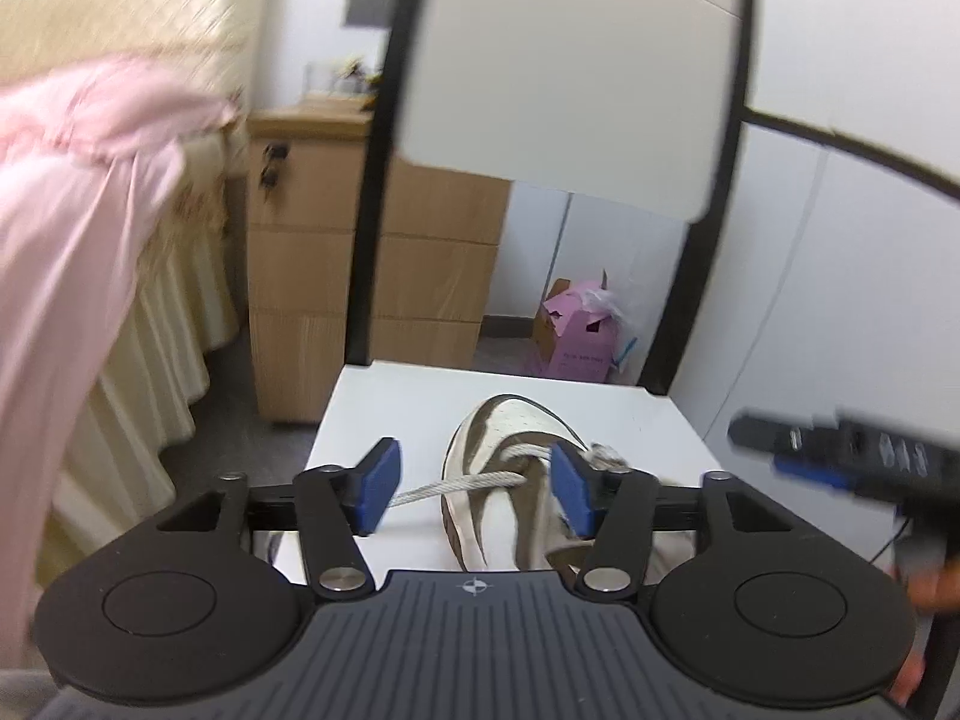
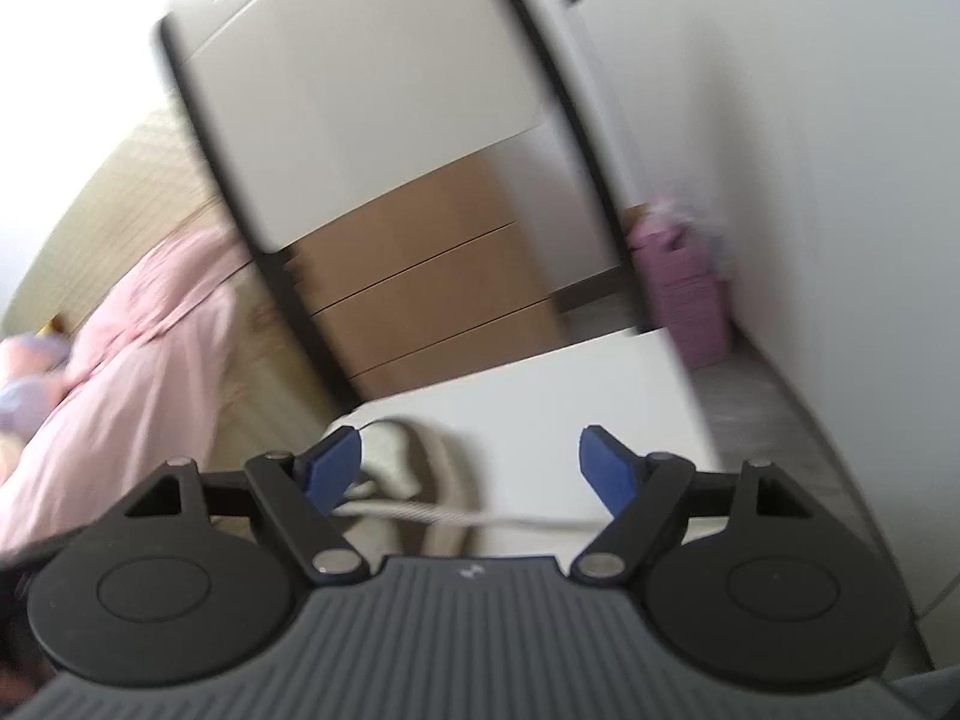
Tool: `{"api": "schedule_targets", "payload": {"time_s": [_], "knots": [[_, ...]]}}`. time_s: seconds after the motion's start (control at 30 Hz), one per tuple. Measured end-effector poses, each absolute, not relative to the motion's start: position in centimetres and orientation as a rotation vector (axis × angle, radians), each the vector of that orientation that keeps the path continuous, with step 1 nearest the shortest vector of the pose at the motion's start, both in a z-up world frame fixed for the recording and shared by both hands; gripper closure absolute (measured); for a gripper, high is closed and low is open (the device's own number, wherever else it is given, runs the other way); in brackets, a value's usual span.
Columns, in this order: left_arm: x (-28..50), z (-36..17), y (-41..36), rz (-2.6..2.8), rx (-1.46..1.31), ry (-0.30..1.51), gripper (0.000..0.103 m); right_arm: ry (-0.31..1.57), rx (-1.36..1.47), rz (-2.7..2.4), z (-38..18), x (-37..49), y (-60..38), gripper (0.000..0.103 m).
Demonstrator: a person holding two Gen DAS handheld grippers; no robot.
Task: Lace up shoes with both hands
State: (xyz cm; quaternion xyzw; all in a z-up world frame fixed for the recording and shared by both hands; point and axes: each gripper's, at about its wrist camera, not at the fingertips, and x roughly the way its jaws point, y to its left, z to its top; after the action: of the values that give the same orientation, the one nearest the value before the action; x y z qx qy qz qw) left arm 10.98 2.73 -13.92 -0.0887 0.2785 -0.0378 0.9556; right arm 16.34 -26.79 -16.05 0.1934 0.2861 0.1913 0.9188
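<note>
A brown and white shoe (image 1: 510, 480) lies on the white seat of a chair (image 1: 384, 402), low in the middle of the left wrist view, its toe pointing away from the camera. A pale lace (image 1: 456, 485) runs from the shoe's front out to the left, across the gap of the left gripper (image 1: 477, 483). That claw stands wide, its blue pads (image 1: 378, 483) pressing on nothing; the right pad sits just in front of the shoe's lacing.

In the blurred right wrist view the shoe (image 2: 414, 456) shows at lower centre left, with the lace (image 2: 480, 517) stretched across the bottom of the gap of the right gripper (image 2: 474, 471). This claw is also wide, and its pads do not close on the lace.

The right gripper (image 1: 840, 456) appears blurred at the right edge of the left view. Behind the chair stand a wooden drawer unit (image 1: 312, 276), a pink box (image 1: 579, 330) on the floor and pink cloth (image 1: 90, 210) at the left.
</note>
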Motion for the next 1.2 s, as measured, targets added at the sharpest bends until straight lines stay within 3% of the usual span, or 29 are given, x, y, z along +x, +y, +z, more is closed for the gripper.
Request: {"api": "schedule_targets", "payload": {"time_s": [0.83,1.1,1.2], "knots": [[16.1,-19.2,9.7,-0.023,-0.804,0.831,0.038,0.649,0.145,0.469,-18.6,16.1,-19.9,0.019],[16.4,-19.3,9.4,-0.023,-0.817,0.845,0.038,0.653,0.215,0.344,-18.9,16.1,-21.3,0.024],[16.4,-19.3,9.2,-0.023,-0.815,0.848,0.038,0.641,0.235,0.344,-18.8,15.9,-21.4,0.037]]}}
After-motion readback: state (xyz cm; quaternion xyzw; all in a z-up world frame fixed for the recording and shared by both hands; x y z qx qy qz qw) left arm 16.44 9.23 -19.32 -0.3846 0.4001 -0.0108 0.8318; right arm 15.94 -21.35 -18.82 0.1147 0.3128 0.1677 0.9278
